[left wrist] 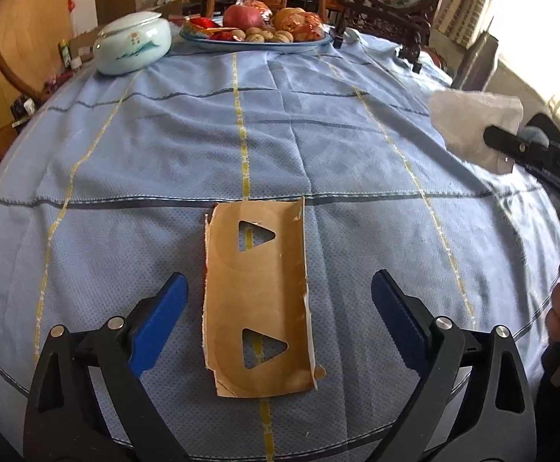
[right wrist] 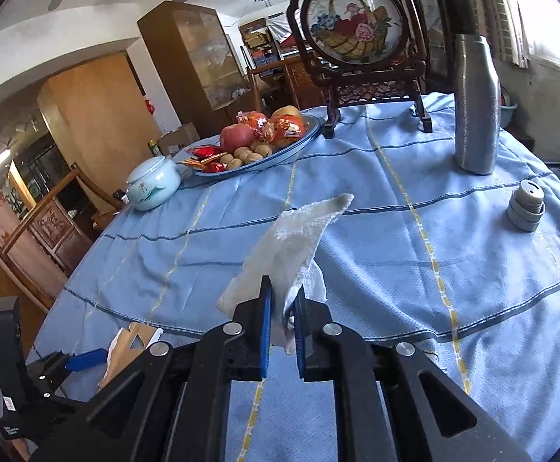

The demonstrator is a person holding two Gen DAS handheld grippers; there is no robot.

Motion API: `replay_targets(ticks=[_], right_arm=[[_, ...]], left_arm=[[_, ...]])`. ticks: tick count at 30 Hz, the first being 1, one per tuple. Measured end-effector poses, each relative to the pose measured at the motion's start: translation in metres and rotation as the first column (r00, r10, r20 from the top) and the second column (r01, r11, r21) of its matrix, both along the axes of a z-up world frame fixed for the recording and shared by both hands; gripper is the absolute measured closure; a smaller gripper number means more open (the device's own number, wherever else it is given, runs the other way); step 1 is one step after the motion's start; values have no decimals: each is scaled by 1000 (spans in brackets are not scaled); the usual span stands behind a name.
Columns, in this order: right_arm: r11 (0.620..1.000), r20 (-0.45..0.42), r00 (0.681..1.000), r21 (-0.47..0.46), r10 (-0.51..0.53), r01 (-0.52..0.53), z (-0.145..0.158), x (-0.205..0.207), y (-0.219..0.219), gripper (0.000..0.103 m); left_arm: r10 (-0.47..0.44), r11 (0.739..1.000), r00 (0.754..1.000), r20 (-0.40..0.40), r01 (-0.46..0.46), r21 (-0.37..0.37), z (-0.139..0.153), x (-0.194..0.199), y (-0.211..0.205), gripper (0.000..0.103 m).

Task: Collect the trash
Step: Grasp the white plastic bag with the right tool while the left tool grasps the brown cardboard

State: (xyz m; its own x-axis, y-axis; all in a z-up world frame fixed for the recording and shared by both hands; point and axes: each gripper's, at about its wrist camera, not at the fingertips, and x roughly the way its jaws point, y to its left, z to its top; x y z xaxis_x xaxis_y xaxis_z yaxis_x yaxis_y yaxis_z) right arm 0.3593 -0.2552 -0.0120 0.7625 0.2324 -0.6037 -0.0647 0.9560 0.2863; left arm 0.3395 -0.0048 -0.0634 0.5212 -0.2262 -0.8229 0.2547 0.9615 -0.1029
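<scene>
1. Blue checked tablecloth (left wrist: 318, 146) is spread over the table, with a fruit plate (left wrist: 256, 40) and a lidded jar (left wrist: 131, 44) well beyond the fingers.
2. A torn cardboard scrap (left wrist: 258, 308) is seen flat between the wide-spread fingers of the left gripper (left wrist: 280, 304), apparently untouched.
3. A white tissue (right wrist: 291, 238) is pinched by the right gripper (right wrist: 281, 304), held off the cloth.

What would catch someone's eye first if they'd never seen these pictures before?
Probably the crumpled white tissue pinched in the right gripper, lifted above the blue tablecloth. Next, the torn brown cardboard piece with two triangular holes, lying flat between the open fingers of the left gripper. At the table's far side sits a plate of fruit and walnuts.
</scene>
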Motion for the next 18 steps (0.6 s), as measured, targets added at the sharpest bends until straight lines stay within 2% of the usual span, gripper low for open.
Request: replay_targets(ticks=[1,3,4,7,8,9,11,14,18], right_arm=[[1000,0,1000,-1,2,-2,0,-1,1,90],[1000,-2,1000,3,6,-6,0,-2,0,90],[1000,-3,1000,4,5,-5,0,-2,1,90],[1000,-6,1000,11,8,-8,-1,-1,0,90],[1000,-7,1000,15,9,-9,-1,-1,0,90],[1000,-8,1000,18,10,-10,-1,-1,0,90],[1000,-6,1000,22,10,-10,0,-2,0,90],[1000,2,1000,27,14,-15,1,-4,0,90],[999,4,1000,29,15,-15,1,-5,0,90]], left_arm=[[-2,1000,1000,-3,2,9,-1,1,-1,12],[8,1000,1000,-25,-7,24,-5,4,-2,23],[14,1000,999,-33,-13,27,-6,6,-1,25],[35,999,999,-19,-34,40,-6,5,-1,31],[39,998,999,-8,-39,41,-5,4,0,43],[34,999,999,-3,-34,31,-4,3,0,47],[4,1000,1000,12,-4,-14,0,0,1,47],[5,999,996,88,-1,-39,10,-10,4,48],[11,996,989,145,2,-89,20,-17,11,47]])
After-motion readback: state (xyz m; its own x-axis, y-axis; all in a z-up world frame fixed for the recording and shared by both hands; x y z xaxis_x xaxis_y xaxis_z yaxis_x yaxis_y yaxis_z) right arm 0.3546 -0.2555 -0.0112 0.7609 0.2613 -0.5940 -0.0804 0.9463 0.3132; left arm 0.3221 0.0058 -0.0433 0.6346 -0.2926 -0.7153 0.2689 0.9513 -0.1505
